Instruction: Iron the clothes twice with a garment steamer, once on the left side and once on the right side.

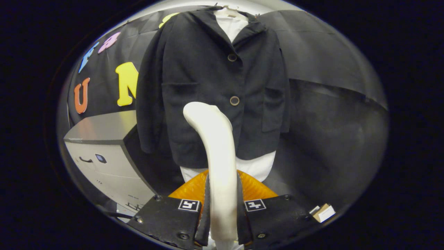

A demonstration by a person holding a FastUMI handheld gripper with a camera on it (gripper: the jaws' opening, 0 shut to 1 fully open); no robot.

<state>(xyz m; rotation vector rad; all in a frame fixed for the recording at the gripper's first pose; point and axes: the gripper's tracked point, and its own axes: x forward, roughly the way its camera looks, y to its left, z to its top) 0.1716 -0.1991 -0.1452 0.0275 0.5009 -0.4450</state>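
Two fingers of the gripper (222,208) press from either side on the smooth cream plastic handle of the garment steamer (216,152), so we see it closed firmly around that handle. The steamer's long axis runs up and away from the fingers, curving to a rounded end that points at the garment ahead. Just behind the fingers we see a ribbed orange part (255,187), apparently the steamer's body. Beyond it hangs a dark, matte woollen jacket (208,80) with two round buttons and patch pockets, worn over a white shirt (258,166) on a pale hanger (227,10). The steamer's tip overlaps the jacket's lower front, near the lower button; we cannot tell whether it touches. Left of the jacket stands a grey boxy cabinet (107,152). A small cardboard tag (322,212) lies right of the fingers.
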